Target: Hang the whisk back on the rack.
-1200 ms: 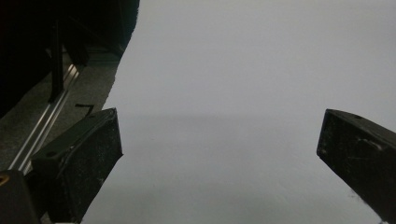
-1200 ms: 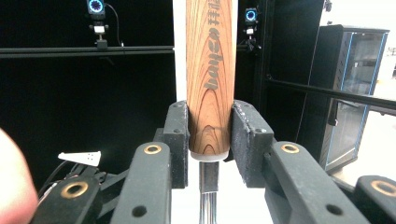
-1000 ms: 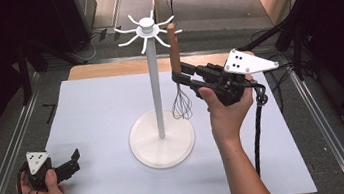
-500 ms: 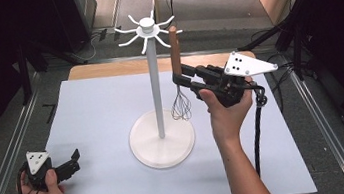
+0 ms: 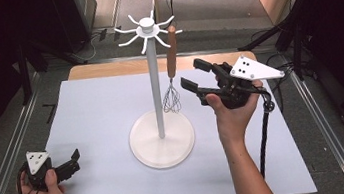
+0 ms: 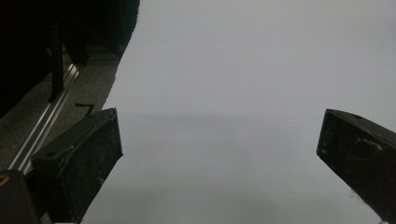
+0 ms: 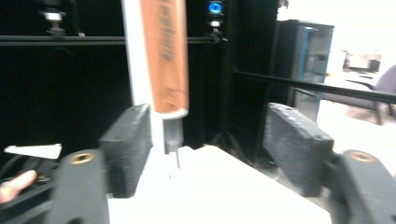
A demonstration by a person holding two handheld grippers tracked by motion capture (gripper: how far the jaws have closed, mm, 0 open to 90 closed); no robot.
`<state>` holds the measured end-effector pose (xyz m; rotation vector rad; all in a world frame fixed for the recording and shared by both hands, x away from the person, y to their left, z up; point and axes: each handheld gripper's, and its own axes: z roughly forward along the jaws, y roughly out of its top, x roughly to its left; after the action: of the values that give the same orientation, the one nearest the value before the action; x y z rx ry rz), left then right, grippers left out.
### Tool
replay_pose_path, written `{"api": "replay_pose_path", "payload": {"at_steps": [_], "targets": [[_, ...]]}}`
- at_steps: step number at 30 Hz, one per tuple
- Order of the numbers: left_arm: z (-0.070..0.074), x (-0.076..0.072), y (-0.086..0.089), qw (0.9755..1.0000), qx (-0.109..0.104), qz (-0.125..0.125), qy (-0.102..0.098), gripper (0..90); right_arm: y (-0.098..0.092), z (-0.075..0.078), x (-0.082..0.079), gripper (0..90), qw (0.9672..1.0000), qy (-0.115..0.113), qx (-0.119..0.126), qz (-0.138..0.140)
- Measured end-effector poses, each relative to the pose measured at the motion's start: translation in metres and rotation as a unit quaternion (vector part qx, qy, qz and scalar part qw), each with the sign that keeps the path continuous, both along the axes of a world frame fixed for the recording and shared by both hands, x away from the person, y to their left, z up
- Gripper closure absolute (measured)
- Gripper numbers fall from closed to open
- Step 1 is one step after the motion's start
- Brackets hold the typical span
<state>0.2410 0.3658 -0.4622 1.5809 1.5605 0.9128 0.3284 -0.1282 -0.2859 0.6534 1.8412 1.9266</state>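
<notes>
Whisk hanging by its wooden handle from a prong of the white rack, wire head down beside the pole, above the round base. Right gripper just beside the whisk, jaws just been opening, now parted and off the handle; handle seen ahead of the left pad in the right gripper view. Left gripper low at the table's near left corner, jaws spread wide, nothing between.
</notes>
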Motion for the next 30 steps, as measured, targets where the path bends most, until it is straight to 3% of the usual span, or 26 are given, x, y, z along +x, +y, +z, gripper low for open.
{"api": "replay_pose_path", "payload": {"at_steps": [6, 8, 19, 29, 30], "targets": [[0.000, 0.000, 0.000, 1.0000, 0.002, -0.001, 0.000, 0.4, -0.011, -0.010, 0.001, 3.8, 0.9972, 0.022, -0.002, -0.071], [0.000, 0.000, 0.000, 1.0000, 0.003, -0.002, 0.001, 0.5, -0.015, -0.013, 0.002, 0.1, 0.9956, 0.035, -0.003, -0.087], [0.000, 0.000, 0.000, 1.0000, 0.003, -0.002, 0.002, 0.4, -0.040, -0.032, 0.002, 0.0, 0.9899, 0.058, -0.006, -0.129], [0.000, 0.000, -0.001, 1.0000, 0.005, -0.002, 0.002, 0.4, -0.064, -0.053, 0.003, 0.0, 0.9814, 0.083, -0.022, -0.172], [0.000, 0.000, 0.000, 1.0000, 0.006, -0.002, 0.002, 0.4, -0.068, -0.058, 0.004, 0.0, 0.9789, 0.087, -0.031, -0.183]]}}
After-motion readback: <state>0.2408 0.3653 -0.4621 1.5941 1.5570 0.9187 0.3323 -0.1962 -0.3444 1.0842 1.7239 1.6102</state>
